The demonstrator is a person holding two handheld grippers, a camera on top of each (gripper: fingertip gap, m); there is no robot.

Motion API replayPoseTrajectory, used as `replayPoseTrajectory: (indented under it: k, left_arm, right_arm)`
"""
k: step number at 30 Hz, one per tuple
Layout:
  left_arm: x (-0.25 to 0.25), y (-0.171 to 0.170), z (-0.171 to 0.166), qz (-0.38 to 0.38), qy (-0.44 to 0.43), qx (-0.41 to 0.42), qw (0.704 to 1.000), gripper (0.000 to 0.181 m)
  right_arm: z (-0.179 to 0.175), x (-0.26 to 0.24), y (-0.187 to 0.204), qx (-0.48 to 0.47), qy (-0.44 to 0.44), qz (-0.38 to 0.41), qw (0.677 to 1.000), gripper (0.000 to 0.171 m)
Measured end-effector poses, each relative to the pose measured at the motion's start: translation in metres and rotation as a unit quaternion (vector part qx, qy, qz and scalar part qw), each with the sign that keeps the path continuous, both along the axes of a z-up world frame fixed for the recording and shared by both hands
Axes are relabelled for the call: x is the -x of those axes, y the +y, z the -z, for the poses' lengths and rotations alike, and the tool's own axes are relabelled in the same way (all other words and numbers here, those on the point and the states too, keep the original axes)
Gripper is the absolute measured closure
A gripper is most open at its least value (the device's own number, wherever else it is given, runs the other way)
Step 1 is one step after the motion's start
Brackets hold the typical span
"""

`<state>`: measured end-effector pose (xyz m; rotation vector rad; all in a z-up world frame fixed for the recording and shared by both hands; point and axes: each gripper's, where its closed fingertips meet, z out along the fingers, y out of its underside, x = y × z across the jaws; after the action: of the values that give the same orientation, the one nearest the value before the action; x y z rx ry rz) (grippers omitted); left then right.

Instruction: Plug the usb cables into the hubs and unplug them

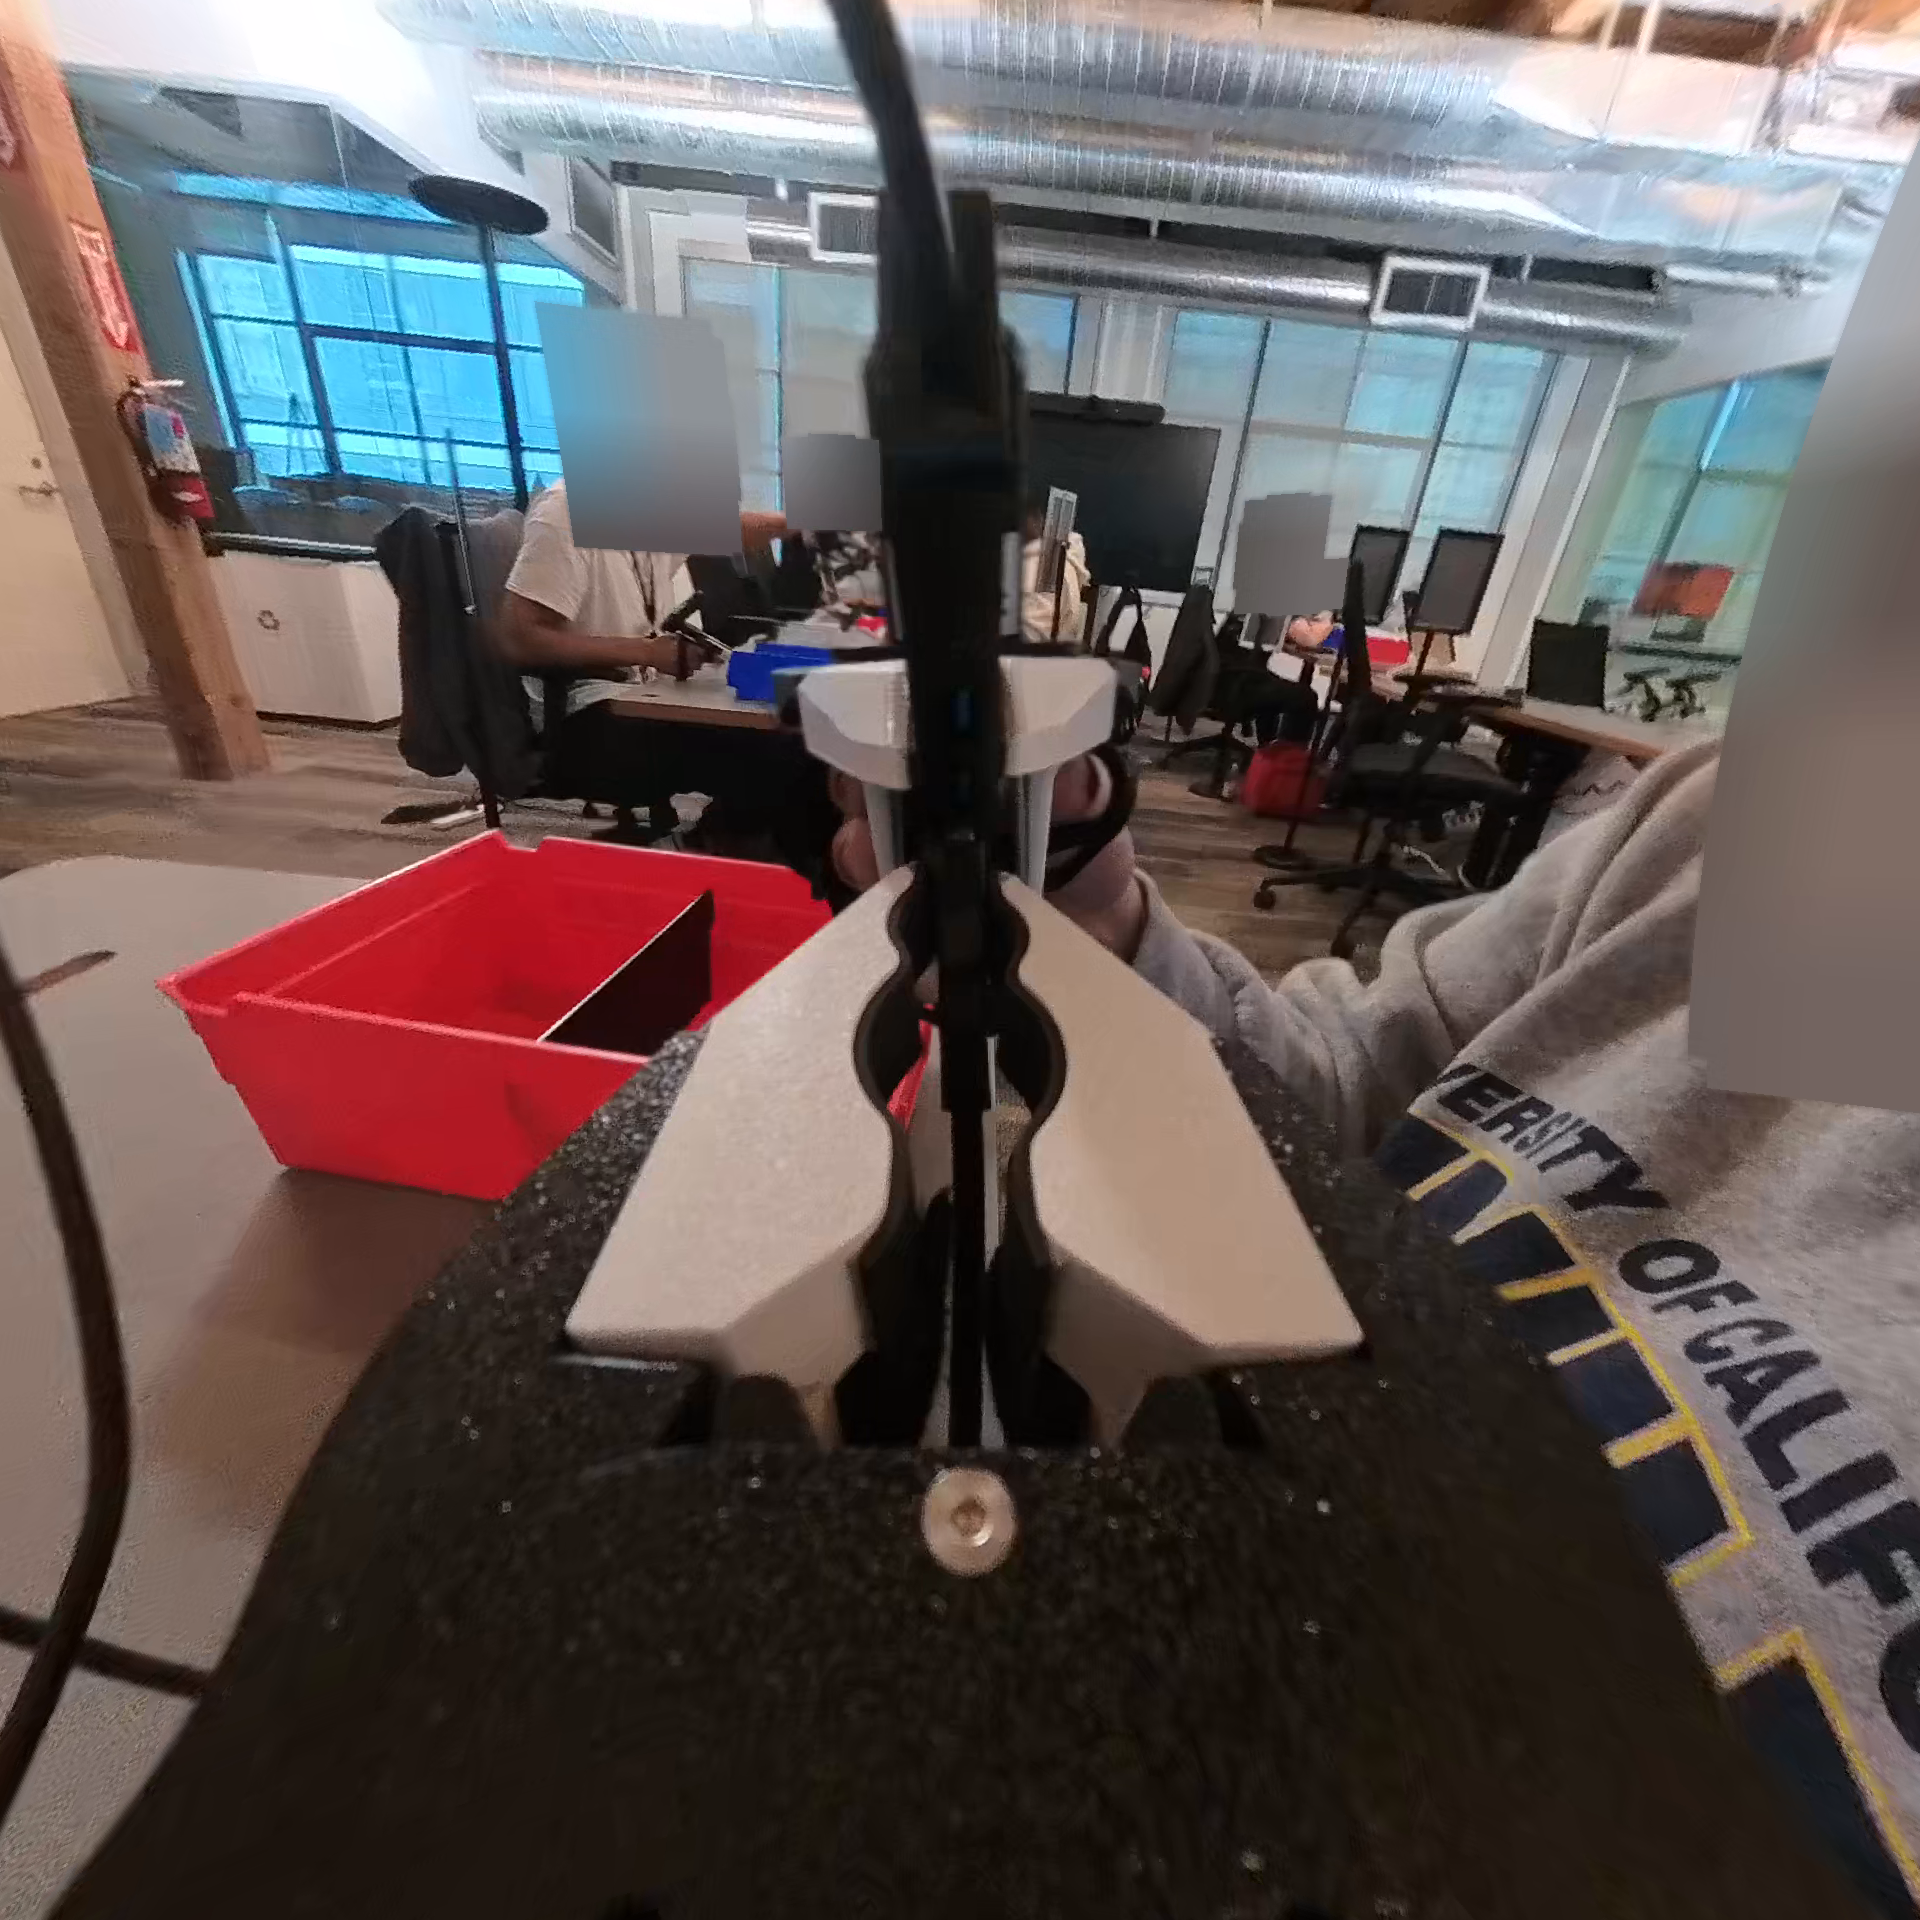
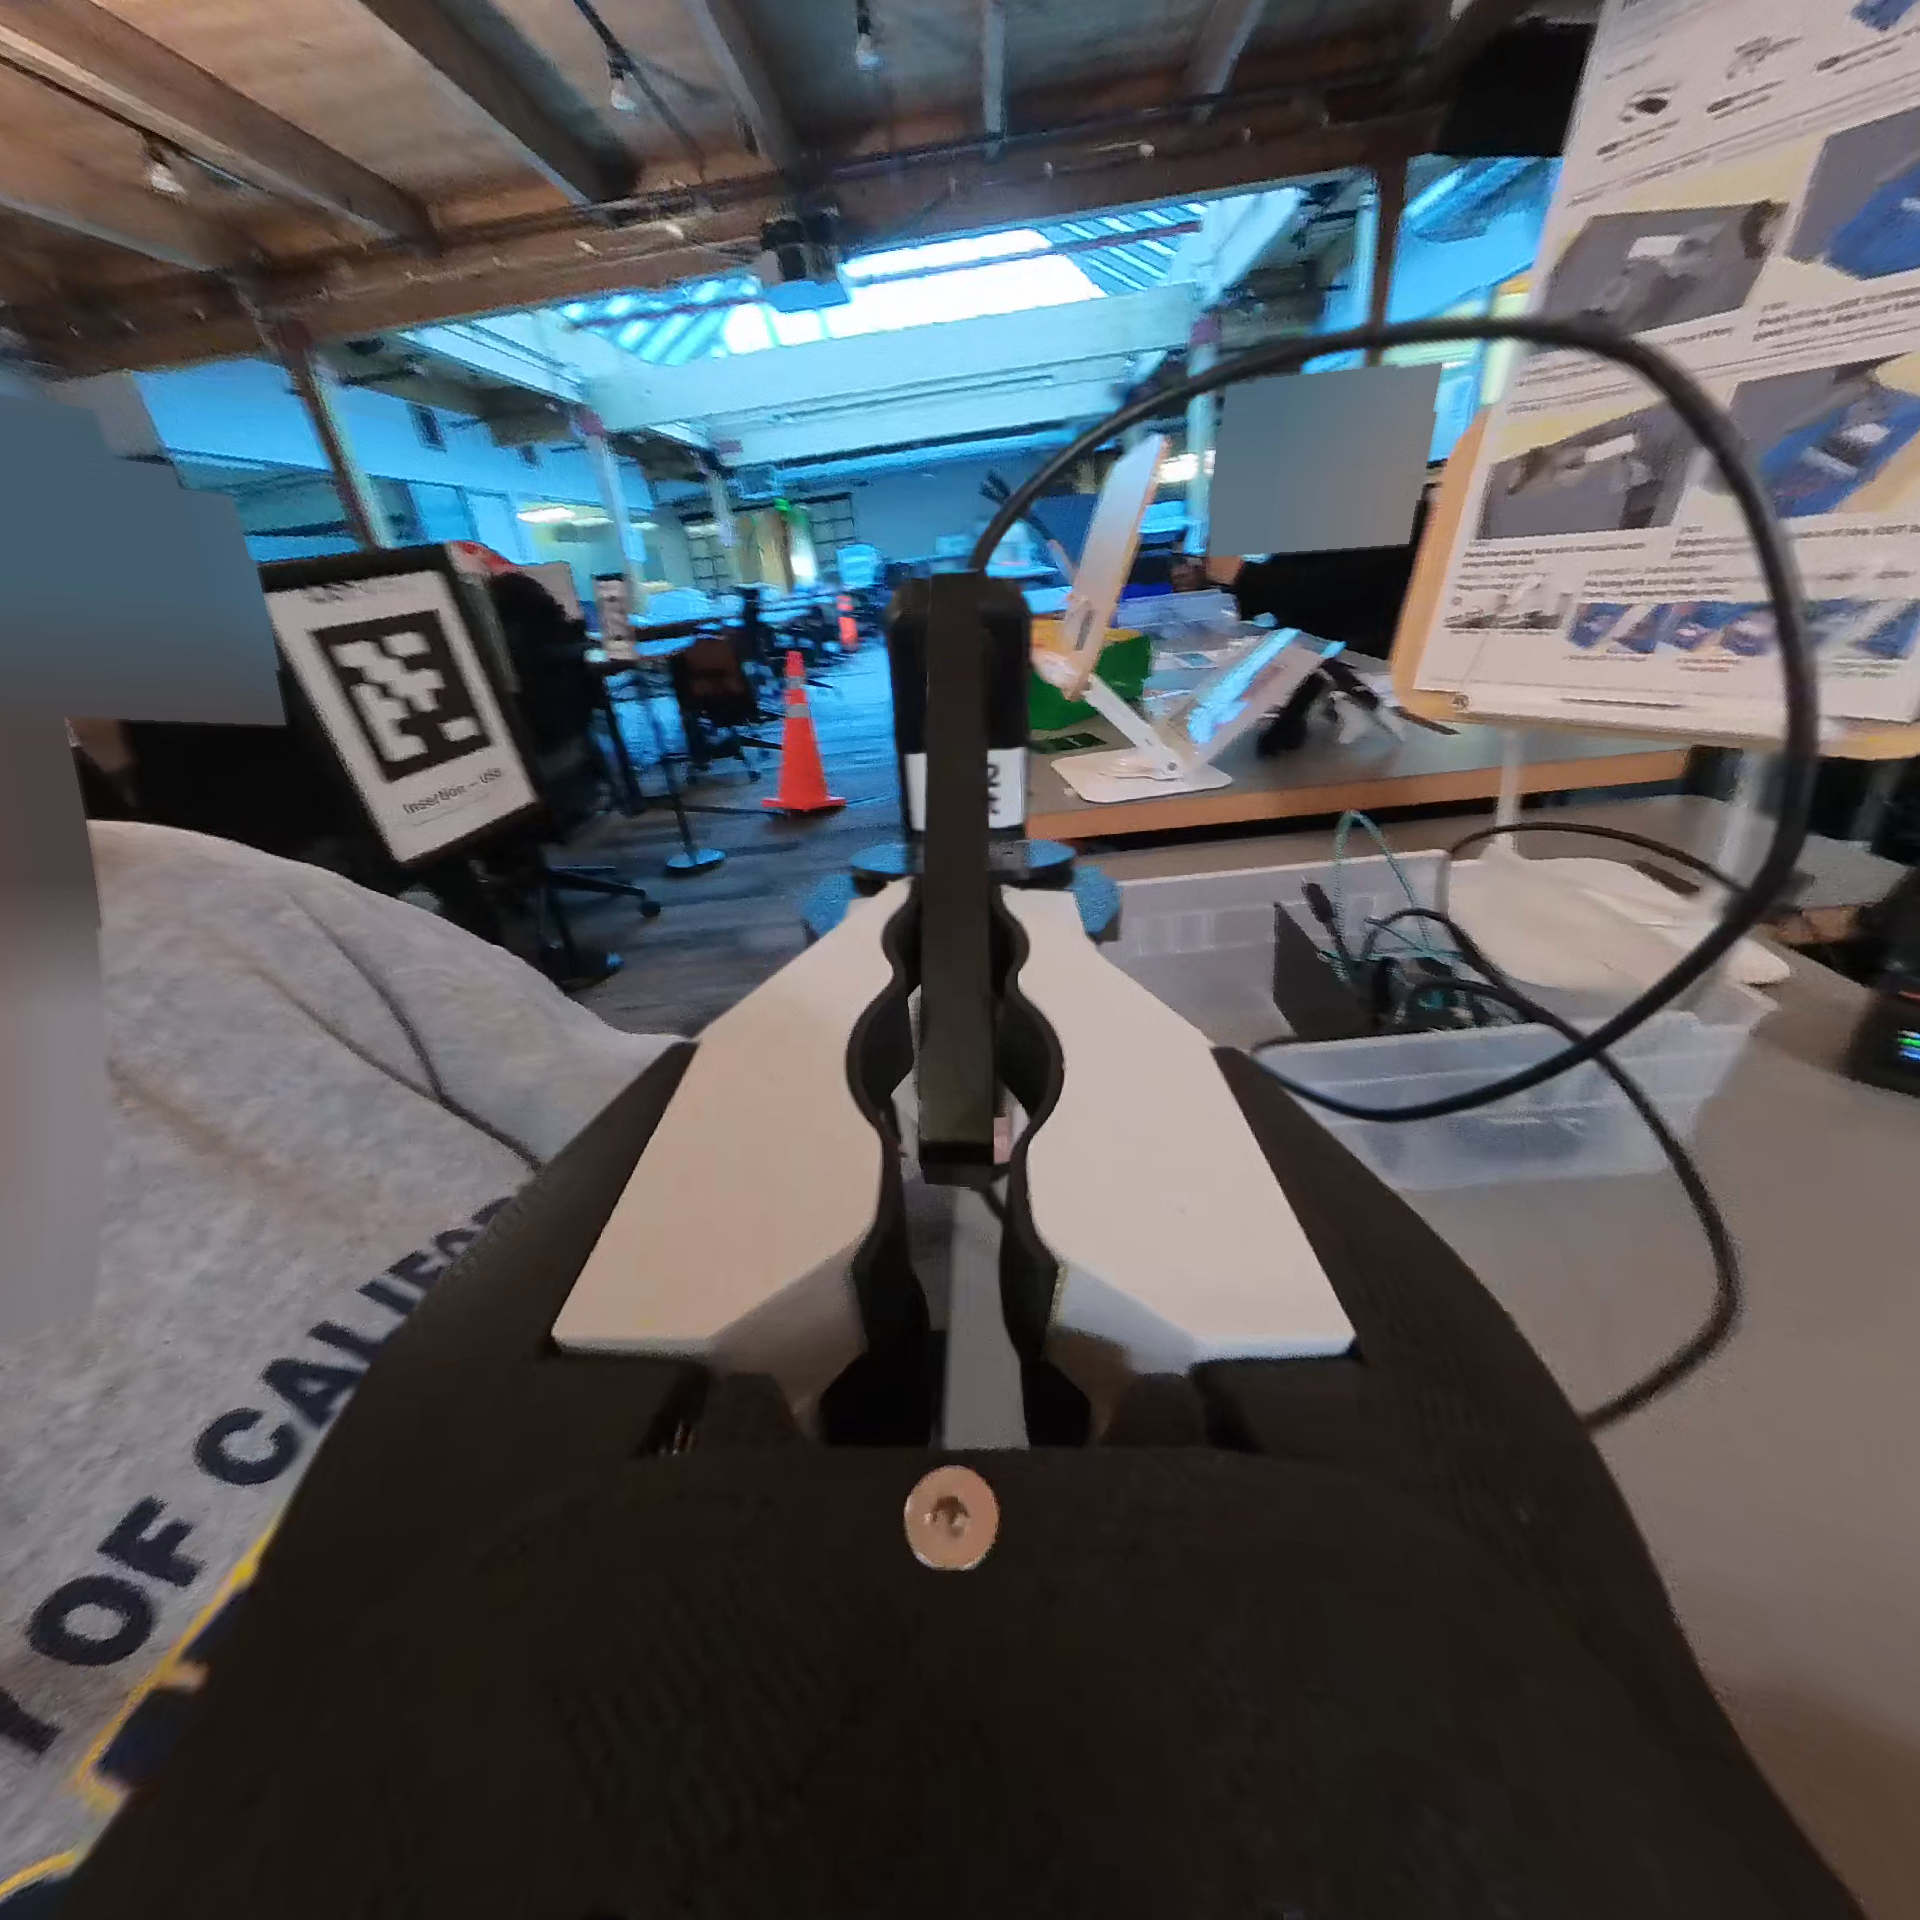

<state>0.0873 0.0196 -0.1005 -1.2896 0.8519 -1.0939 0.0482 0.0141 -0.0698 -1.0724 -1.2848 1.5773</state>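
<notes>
Behind the left gripper (image 1: 961, 940), clamped on a seemingly plugged hub (image 1: 943, 623), only its view shows a red bin (image 1: 416, 1049).

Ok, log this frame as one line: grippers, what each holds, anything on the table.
left gripper: shut on USB hub | right gripper: shut on black hub, cable looping right | red bin on table: holds nothing visible
</notes>
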Motion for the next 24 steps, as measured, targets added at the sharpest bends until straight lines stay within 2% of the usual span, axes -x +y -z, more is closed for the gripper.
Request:
replayPoseTrajectory:
  k: [3, 6, 9, 11, 14, 21, 24]
  left_arm:
    - [0.003, 0.003, 0.001, -0.018, -0.008, -0.005, 1.000, 0.174]
    - [0.003, -0.009, -0.008, 0.016, -0.026, -0.011, 0.999, 0.175]
    - [0.006, -0.006, -0.003, 0.004, -0.028, 0.000, 1.000, 0.175]
    - [0.008, -0.003, 0.001, -0.018, -0.005, -0.009, 1.000, 0.174]
    - [0.008, -0.004, 0.003, -0.010, 0.009, 0.004, 1.000, 0.174]
    - [0.010, -0.010, 0.014, 0.007, 0.079, 0.011, 0.997, 0.174]
    - [0.012, -0.015, 0.014, 0.025, 0.086, 0.025, 0.996, 0.174]
  right_arm:
    - [0.002, 0.003, 0.005, -0.032, -0.009, 0.039, 0.999, 0.163]
    - [-0.008, -0.003, -0.007, 0.025, 0.020, -0.023, 0.999, 0.163]
    - [-0.004, 0.000, -0.003, 0.009, 0.006, -0.003, 1.000, 0.163]
    - [0.001, 0.001, 0.000, -0.010, -0.006, 0.013, 1.000, 0.163]
    - [0.002, 0.000, -0.001, -0.006, -0.013, 0.003, 1.000, 0.163]
    - [0.014, -0.003, -0.007, -0.086, -0.059, 0.017, 0.994, 0.163]
    - [0.013, -0.005, -0.010, -0.069, -0.053, -0.002, 0.996, 0.163]
